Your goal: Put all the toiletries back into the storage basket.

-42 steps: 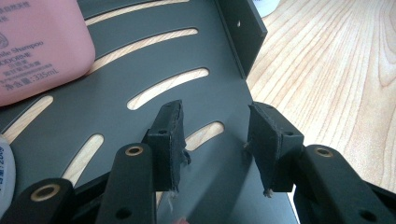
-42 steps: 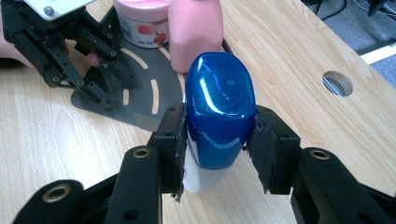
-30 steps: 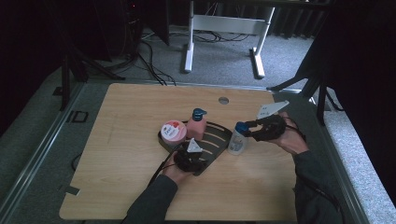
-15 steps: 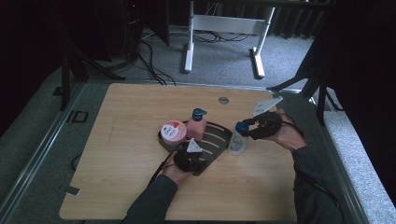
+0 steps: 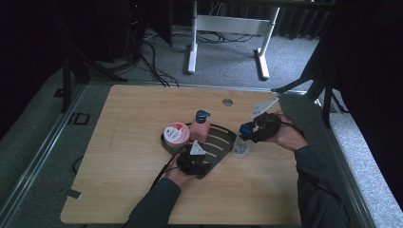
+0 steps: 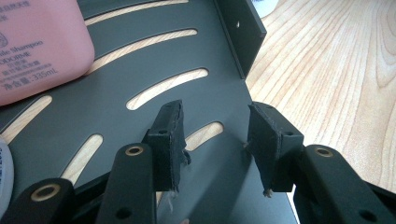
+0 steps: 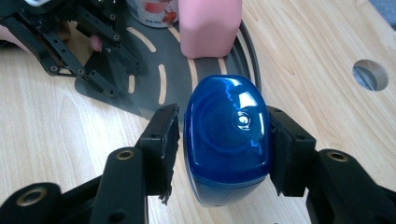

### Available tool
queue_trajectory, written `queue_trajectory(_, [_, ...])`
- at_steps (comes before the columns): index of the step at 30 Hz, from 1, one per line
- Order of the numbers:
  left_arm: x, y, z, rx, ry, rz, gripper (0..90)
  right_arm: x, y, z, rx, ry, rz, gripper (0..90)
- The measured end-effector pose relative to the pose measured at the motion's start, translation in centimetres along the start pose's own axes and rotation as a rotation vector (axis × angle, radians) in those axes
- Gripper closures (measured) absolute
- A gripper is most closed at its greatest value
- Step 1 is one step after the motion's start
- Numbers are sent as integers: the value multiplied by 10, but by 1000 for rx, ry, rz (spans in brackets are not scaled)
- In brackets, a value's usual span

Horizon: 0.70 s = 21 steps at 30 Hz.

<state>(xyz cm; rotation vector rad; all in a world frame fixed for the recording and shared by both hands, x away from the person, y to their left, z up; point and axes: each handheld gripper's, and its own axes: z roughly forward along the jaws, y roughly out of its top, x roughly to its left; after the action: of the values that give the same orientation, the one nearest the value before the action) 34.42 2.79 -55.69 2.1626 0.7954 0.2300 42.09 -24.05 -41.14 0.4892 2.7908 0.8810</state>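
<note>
Right pads (image 7: 163, 133): spread either side of the blue cap (image 7: 227, 140), just opened wider; a clear gap at the left pad, the other just beside the cap, so no squeeze.
Right gripper (image 5: 247, 130): tipped down over the clear bottle (image 5: 241, 147), hand trailing off toward 3 o'clock in the high view.
Left pads (image 6: 168, 135): apart, nothing pinched between them; hung low over the slotted floor of the black tray (image 6: 116, 79), the outer pad right at its edge.
Left gripper (image 5: 194, 159): parked at the tray's 6 o'clock end.
Clear bottle: upright on the wooden table (image 5: 133, 123), just beside the tray at its 3 o'clock, outside the rim.
Tray load: pink shampoo bottle (image 5: 200, 129) at 12 o'clock, round tub (image 5: 176, 134) with a red-and-white lid at 10 o'clock.
Step in hand: likely gathering toiletries into the tray; cap bracketed but not gripped, so either a regrip or a release.
Next move: if loading, close squarely on the cap, lift straight up, carry toward 9 o'clock over the rim, set down on the free slots clear of the shampoo bottle.
Watch for: a smooth, rounded cap, likely to slip from a loose pinch.
</note>
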Motion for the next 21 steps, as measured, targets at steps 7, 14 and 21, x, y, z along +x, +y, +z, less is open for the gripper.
queue_trajectory(7, [1,0,0,-1,-5,-4,560,-2,2,4,42,9,4,492])
queue_trajectory(14, [1,0,0,-3,-9,-6,561,-2,5,8,71,16,-2,502])
queue_trajectory(21, [1,0,0,-3,-9,-7,561,-3,7,11,97,24,-2,503])
